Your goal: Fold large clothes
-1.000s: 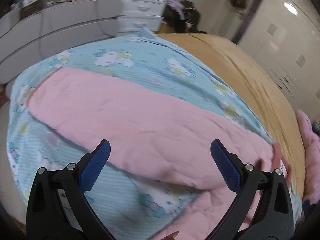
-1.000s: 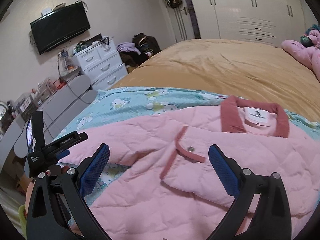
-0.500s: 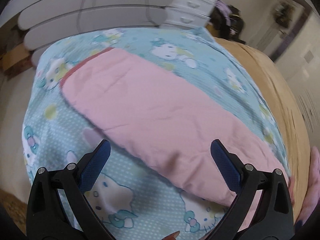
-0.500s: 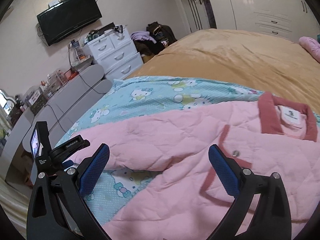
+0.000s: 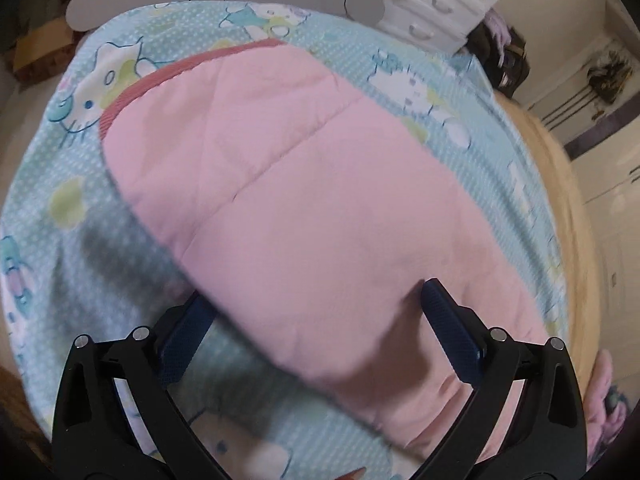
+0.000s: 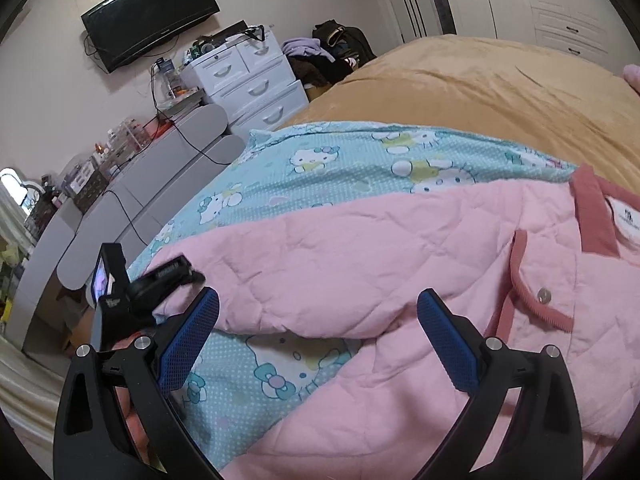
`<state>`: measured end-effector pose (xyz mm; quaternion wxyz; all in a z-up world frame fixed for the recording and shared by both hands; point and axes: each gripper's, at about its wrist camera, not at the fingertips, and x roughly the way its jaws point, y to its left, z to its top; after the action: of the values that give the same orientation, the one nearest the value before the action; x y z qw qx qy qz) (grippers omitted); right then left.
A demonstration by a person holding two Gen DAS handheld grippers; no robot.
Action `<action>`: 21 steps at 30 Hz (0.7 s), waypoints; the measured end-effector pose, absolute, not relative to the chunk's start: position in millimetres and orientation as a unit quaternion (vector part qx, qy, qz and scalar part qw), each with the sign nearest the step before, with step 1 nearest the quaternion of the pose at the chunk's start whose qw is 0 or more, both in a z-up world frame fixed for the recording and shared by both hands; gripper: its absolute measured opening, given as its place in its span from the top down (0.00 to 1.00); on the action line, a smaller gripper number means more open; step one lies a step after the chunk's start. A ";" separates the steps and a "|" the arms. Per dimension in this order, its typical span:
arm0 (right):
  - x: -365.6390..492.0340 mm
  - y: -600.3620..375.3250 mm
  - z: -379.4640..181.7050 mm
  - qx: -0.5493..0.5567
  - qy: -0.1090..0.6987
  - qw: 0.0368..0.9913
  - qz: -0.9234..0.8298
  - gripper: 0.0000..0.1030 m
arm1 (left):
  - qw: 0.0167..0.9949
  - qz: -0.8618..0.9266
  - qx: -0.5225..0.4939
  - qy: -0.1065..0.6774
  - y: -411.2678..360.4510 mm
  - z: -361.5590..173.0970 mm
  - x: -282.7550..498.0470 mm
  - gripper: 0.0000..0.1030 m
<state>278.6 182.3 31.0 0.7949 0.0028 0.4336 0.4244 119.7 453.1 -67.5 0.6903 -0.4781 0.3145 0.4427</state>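
A pink quilted jacket with a dark pink collar lies spread on a blue cartoon-cat sheet. Its sleeve, with a dark pink cuff, stretches away in the left wrist view. My left gripper is open and low, with the sleeve between its jaws; its left finger is partly under the sleeve's edge. The left gripper also shows in the right wrist view at the sleeve. My right gripper is open and empty above the gap between sleeve and body.
The sheet lies on a bed with a tan cover. A grey bench, white drawers and a wall TV stand beyond the bed's foot. White wardrobes line the far wall.
My left gripper has dropped and moved along the sleeve toward the cuff, so the sleeve now lies between its jaws. My right gripper has shifted left, and the collar has slid to the right edge.
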 end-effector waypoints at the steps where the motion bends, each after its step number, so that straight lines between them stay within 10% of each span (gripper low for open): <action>1: 278.9 178.0 29.2 0.007 0.436 0.795 0.422 0.04 | 0.697 0.438 -0.483 0.296 455.1 -66.4 119.2 0.09; 7: 282.0 141.8 22.8 0.031 0.449 0.798 0.401 0.04 | 0.713 0.421 -0.511 0.229 464.0 -67.1 113.6 0.14; 10: 286.6 116.6 21.3 0.052 0.450 0.804 0.385 0.04 | 0.730 0.426 -0.494 0.205 459.4 -52.2 110.0 0.53; 13: 289.7 92.5 20.0 0.073 0.448 0.810 0.371 0.04 | 0.763 0.401 -0.478 0.169 453.9 -30.5 106.4 0.73; 21: 295.9 37.2 17.4 0.107 0.444 0.825 0.334 0.04 | 0.828 0.340 -0.434 0.106 424.5 26.0 106.8 0.84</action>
<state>295.9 37.2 17.4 0.8247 0.1068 0.4440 0.3336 106.8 424.5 26.0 0.8276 -0.4337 0.1061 0.3402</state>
